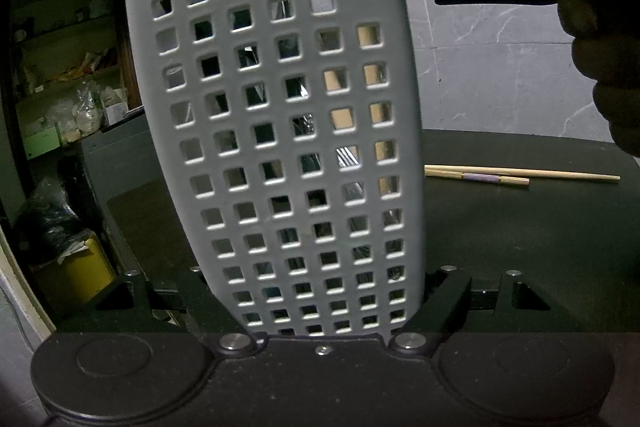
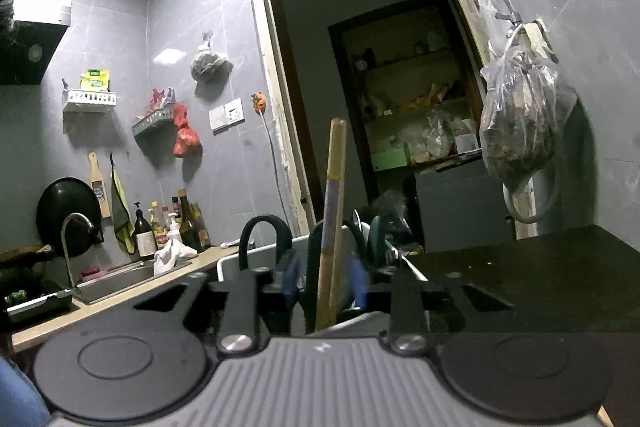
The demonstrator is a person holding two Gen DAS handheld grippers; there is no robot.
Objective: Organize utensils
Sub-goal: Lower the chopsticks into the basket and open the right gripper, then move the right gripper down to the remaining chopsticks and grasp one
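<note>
The white perforated holder [image 1: 280, 131] is being clamped by the left gripper [image 1: 324, 311]; 1 chopstick [image 2: 331, 223] is being left untouched between the right gripper [image 2: 326, 279]'s parted pads.

A dark table [image 1: 520, 247] is seen in the left wrist view, its surface nearly black and matte. A white perforated utensil holder [image 1: 280, 131] is stood upright on it, close to the camera. To the right of the holder, a pair of wooden chopsticks [image 1: 516, 175] is laid flat on the surface, side by side and roughly parallel, one reaching further right than the other. In the right wrist view, the same dark table [image 2: 540, 267] is seen at the right, dimly lit.
</note>
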